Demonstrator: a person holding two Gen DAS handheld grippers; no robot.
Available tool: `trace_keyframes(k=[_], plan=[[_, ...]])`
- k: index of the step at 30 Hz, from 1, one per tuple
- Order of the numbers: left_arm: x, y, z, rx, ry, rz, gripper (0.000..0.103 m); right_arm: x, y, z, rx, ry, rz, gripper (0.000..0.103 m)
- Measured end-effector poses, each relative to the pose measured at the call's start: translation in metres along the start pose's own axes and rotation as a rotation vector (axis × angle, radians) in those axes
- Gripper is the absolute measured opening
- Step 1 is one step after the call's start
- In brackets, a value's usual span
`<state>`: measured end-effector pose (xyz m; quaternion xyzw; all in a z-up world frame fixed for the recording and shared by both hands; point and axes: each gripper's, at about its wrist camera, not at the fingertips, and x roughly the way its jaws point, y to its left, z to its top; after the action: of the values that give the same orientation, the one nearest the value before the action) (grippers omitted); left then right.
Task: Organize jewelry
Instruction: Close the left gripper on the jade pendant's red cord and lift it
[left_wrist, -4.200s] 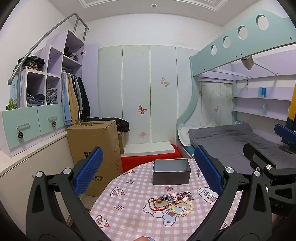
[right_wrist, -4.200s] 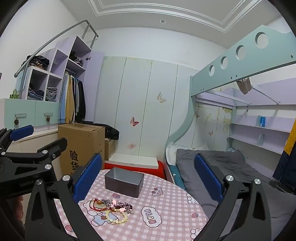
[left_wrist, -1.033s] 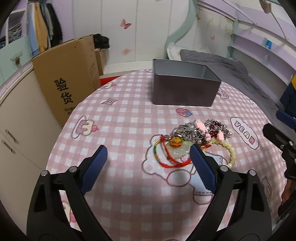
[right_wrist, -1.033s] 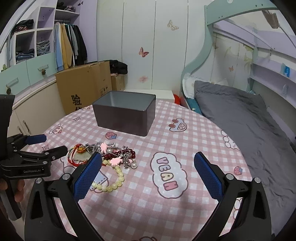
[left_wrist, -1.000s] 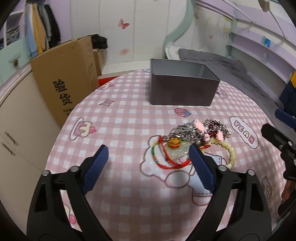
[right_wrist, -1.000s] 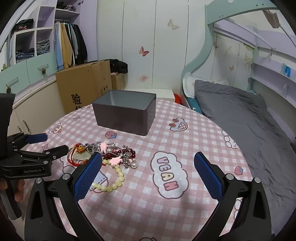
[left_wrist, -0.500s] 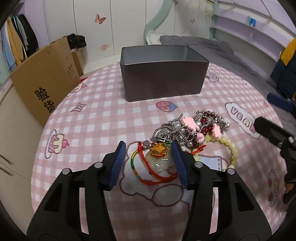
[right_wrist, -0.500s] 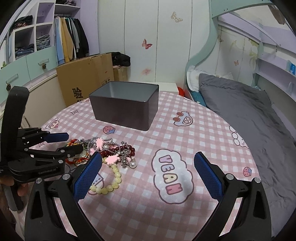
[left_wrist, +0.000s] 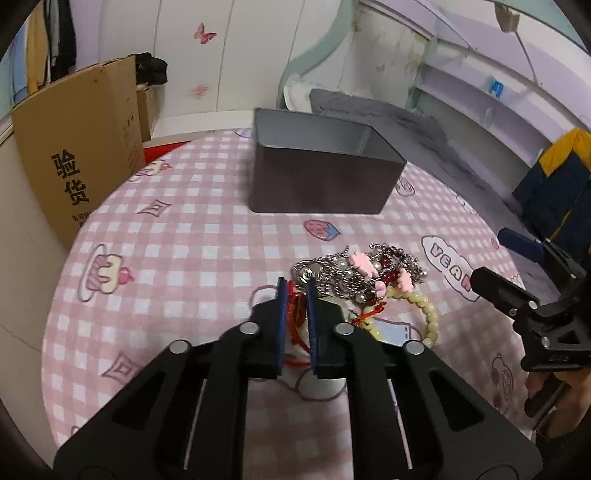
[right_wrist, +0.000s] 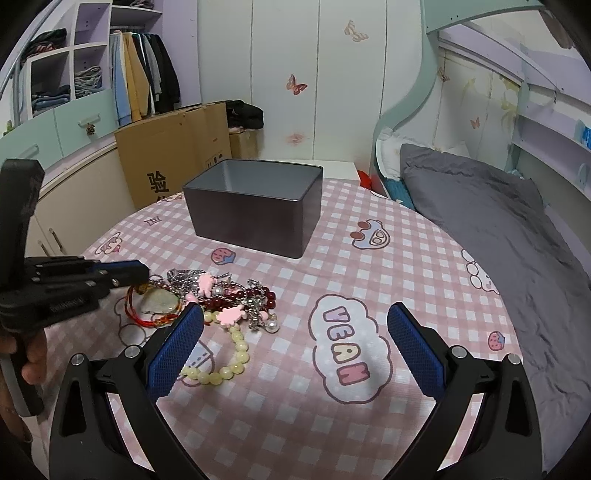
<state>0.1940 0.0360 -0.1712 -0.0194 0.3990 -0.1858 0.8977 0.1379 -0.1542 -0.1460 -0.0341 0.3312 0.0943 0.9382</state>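
1. Left gripper (left_wrist: 294, 291) has closed since earlier, now clamped on red cord bracelet (left_wrist: 295, 325) at jewelry pile's (left_wrist: 362, 273) left end.
2. Pile's long axis runs left-right, tin box (left_wrist: 321, 177) beyond.
3. Right gripper (right_wrist: 295, 325) wide apart, above table (right_wrist: 406, 280).

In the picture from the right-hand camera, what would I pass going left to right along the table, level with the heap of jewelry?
Left tongs → red cord bracelet → pale jade pendant → dark red bead bracelet → white pearl → "VEAN" cloud print → strawberry print.
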Motion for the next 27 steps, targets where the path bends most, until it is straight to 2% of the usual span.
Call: trace_keyframes(k=[13,23,27], plan=[[-0.022,0.019,-0.018,-0.083,0.009,-0.012,0.006,-0.005,0.020,-0.001,-0.034,0.025,0.031,0.096],[0.003,0.015,-0.016,-0.065,0.080,0.094,0.006,-0.002,0.020,-0.003,-0.034,0.042,0.042,0.096],[0.009,0.013,-0.015,-0.049,0.095,0.096,0.010,0.002,0.018,-0.004,-0.034,0.052,0.047,0.096]])
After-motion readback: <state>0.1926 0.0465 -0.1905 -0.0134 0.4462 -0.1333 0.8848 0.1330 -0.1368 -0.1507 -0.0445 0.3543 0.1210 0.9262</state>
